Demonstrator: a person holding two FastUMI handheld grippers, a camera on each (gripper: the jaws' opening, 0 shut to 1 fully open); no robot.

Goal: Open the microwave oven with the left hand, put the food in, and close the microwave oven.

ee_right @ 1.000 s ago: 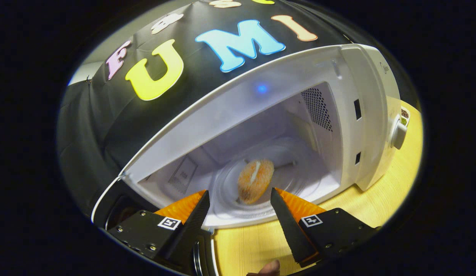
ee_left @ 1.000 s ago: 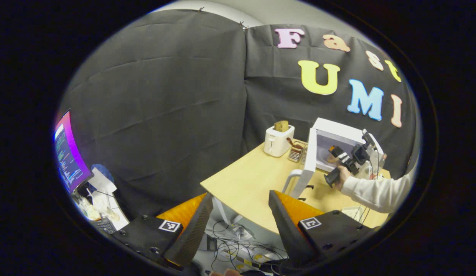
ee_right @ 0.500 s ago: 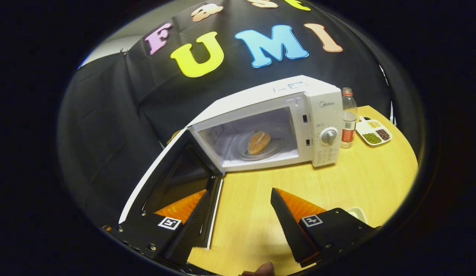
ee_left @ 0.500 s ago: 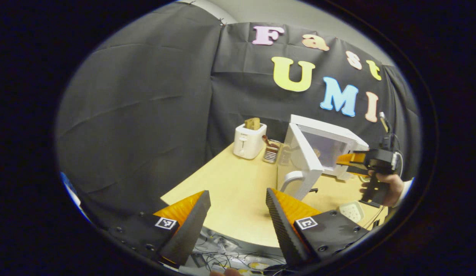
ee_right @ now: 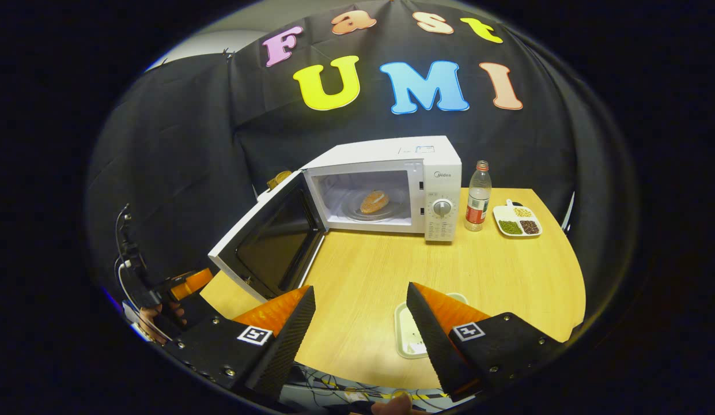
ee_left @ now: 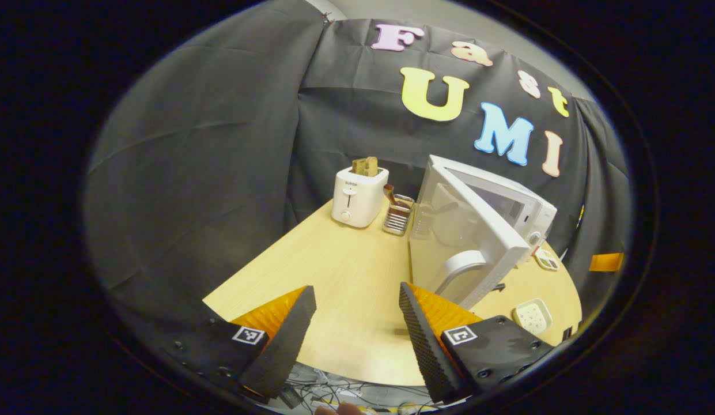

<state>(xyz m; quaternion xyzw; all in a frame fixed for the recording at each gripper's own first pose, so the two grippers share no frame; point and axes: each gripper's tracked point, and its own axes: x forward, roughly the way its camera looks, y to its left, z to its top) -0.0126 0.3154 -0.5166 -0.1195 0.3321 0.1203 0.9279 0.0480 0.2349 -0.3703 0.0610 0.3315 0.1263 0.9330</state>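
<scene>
The white microwave (ee_right: pixel 426 158) stands at the back of the wooden table with its door (ee_right: pixel 265 239) swung wide open. A bread roll (ee_right: pixel 374 201) lies on the glass plate inside. My right gripper (ee_right: pixel 360 320) is open and empty, pulled back over the table's near edge. In the left gripper view the door (ee_left: pixel 458 227) shows from outside, its curved handle (ee_left: pixel 458 266) facing me. My left gripper (ee_left: pixel 354 325) is open and empty, a short way in front of that handle. In the right gripper view the left gripper (ee_right: pixel 187 283) sits low at the left, beside the door.
A white toaster (ee_left: pixel 357 196) with bread and a wire rack (ee_left: pixel 397 216) stand left of the microwave. A bottle (ee_right: pixel 478 199) and a sectioned dish (ee_right: pixel 517 222) sit to its right. A small pale tray (ee_right: pixel 408 331) lies near the front edge.
My right gripper has backed out of the microwave to the table's front, leaving the roll on the plate. My left gripper has swung right and closer to the door's handle.
</scene>
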